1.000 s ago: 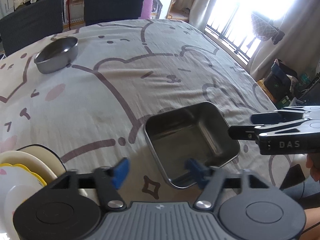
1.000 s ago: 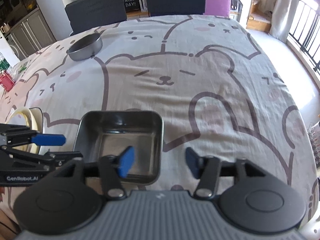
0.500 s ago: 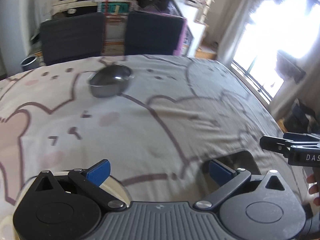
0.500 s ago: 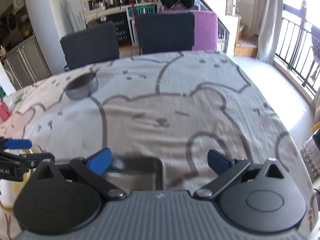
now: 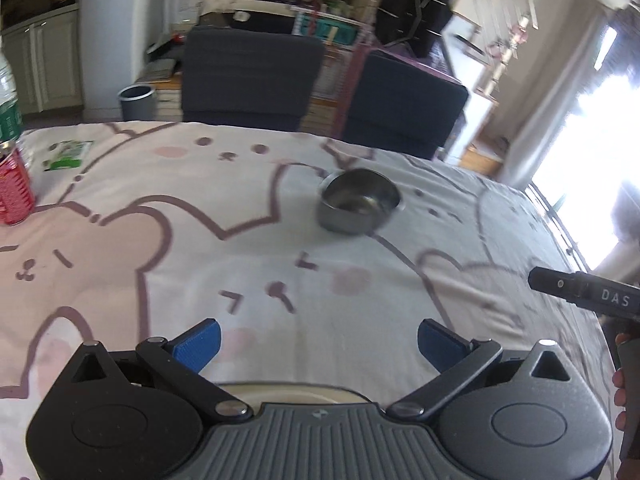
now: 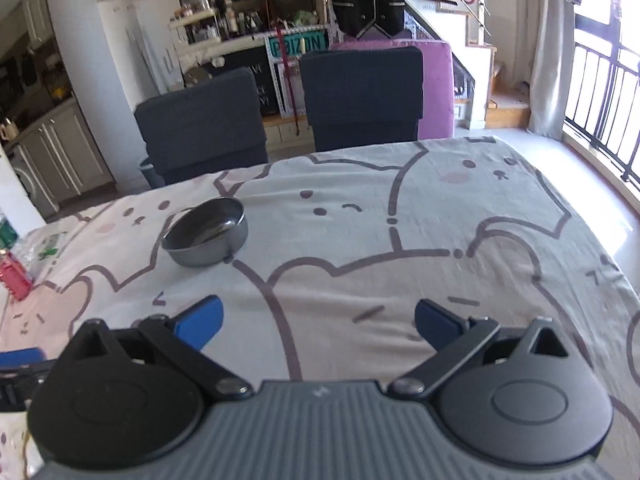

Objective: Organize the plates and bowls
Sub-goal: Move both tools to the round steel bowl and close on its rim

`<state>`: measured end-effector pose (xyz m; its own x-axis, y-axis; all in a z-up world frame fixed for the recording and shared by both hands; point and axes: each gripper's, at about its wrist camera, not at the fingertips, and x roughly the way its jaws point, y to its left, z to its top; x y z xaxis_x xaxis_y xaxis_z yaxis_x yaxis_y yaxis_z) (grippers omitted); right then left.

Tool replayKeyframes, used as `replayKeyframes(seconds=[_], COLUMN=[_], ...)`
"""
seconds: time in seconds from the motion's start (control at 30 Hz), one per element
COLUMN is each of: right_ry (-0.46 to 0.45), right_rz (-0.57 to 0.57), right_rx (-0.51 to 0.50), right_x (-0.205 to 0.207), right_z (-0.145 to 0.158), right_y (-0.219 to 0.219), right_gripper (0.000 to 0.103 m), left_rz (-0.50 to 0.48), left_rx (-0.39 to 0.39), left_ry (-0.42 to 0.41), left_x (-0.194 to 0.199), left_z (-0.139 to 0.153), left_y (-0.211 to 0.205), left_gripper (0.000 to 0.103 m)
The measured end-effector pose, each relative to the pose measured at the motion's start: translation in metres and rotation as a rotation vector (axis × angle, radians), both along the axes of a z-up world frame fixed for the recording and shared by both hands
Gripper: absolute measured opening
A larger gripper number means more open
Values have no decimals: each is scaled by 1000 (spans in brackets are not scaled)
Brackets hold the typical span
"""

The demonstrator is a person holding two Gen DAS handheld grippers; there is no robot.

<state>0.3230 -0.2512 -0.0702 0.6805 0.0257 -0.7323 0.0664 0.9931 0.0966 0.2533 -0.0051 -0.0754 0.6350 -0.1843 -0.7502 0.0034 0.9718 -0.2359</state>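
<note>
A round steel bowl sits on the bear-print tablecloth toward the far side; it also shows in the right wrist view. My left gripper is open and empty, well short of the bowl, held above a cream plate rim that peeks out under its body. My right gripper is open and empty, near the table's front, right of the bowl. Its black body shows at the right in the left wrist view. The square steel tray is out of view.
Two dark chairs stand at the table's far edge. A red can and a green packet sit at the far left. The table edge drops off at the right, by the balcony windows.
Both grippers have opened wide and tilted up and back. The square steel tray and the plate stack dropped out of view. The round bowl now sits near the middle of both views.
</note>
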Motion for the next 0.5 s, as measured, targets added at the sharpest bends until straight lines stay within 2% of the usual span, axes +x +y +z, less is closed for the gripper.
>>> replayKeyframes(seconds=[0.1,0.17,0.23,0.27,0.3,0.33,0.5], right_ry=[29,18,11,8,4,-3,-47], right_rz=[-19,-32,-32,-32,-34,-33,18], right_rx=[-6,15,57,77,97,120,254], right_x=[24,31,44,51,58,65,94], right_z=[-2,-5,-8,-8,-10,-12,-26], right_y=[10,11,15,15,15,14,16], right_gripper=[103,100,91,88,81,74,53], left_rz=[32,51,52,41,37,37,2], left_rx=[0,-32,-88,-118,-142,-159,-208], left_ry=[-19,-29,-25,-18,-13,-13,-27], left_x=[10,20,33,41,48,55,92], left_z=[2,5,7,7,8,9,1], left_y=[11,17,20,20,20,19,4], left_gripper=[103,102,96,87,78,74,62])
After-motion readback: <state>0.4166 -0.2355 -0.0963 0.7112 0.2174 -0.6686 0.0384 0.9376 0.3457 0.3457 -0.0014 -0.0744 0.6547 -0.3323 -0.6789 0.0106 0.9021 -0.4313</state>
